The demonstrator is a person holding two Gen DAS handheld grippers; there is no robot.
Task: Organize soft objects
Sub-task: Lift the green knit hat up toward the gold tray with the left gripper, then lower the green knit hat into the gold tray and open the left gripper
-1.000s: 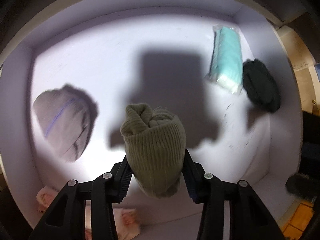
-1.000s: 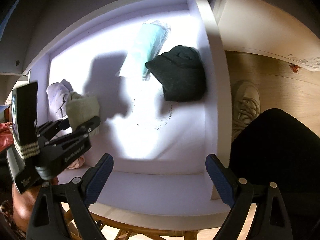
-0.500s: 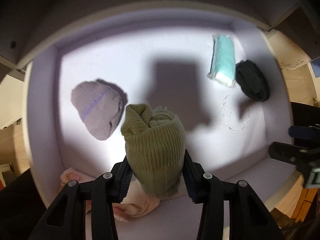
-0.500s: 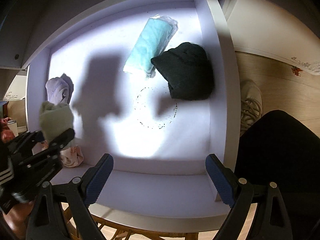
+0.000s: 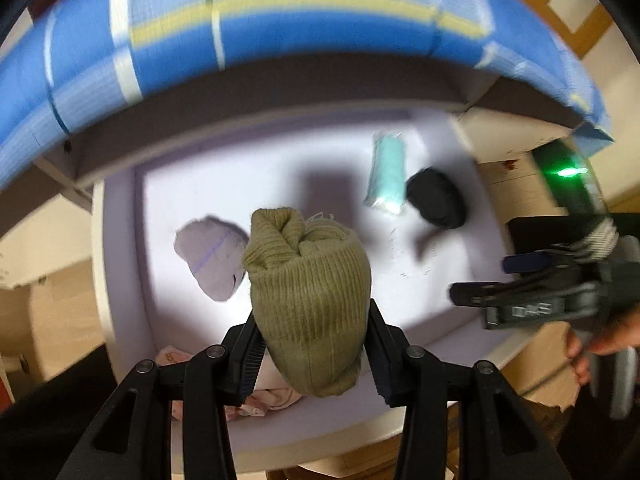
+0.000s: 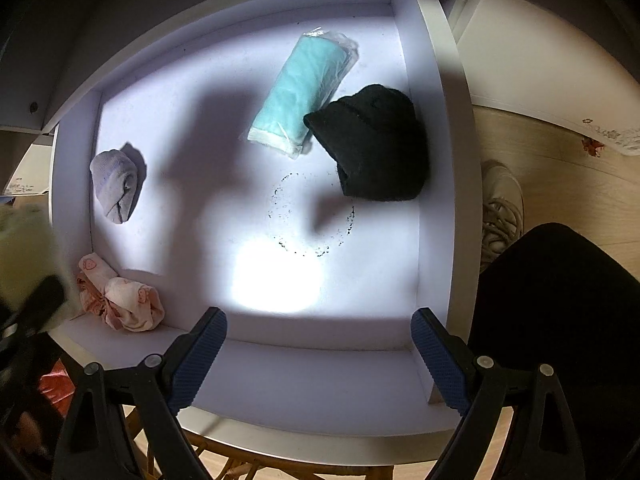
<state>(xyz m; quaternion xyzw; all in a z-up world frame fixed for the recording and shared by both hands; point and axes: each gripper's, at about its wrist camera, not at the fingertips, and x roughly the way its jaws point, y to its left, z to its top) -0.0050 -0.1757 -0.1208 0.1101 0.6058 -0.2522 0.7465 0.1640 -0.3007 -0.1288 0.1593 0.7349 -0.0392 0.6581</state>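
The left gripper (image 5: 314, 354) clamps a ribbed, olive knit beanie (image 5: 308, 296), bunched at its top. The right gripper (image 6: 318, 356) hovers over the white drawer (image 6: 436, 160), jaws spread wide, empty.

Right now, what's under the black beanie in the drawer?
Only the drawer floor shows around the black beanie. The teal packet lies beside it, edges meeting. Anything beneath is covered.

The ribbed beanie (image 5: 308, 300) is olive green, and the drawer (image 6: 436, 184) is pale lilac-white with a ring of black specks (image 6: 312, 216) at its middle. At 12 o'clock lies a mint-teal pack (image 6: 300, 96), at 2 a black hat (image 6: 376, 144), at 9 a lavender hat (image 6: 114, 184) with a blue stripe, and at 7 a pink patterned cloth (image 6: 120, 300). The blurred cloth (image 5: 280, 16) at 12 o'clock in the left wrist view is blue with white and yellow stripes.
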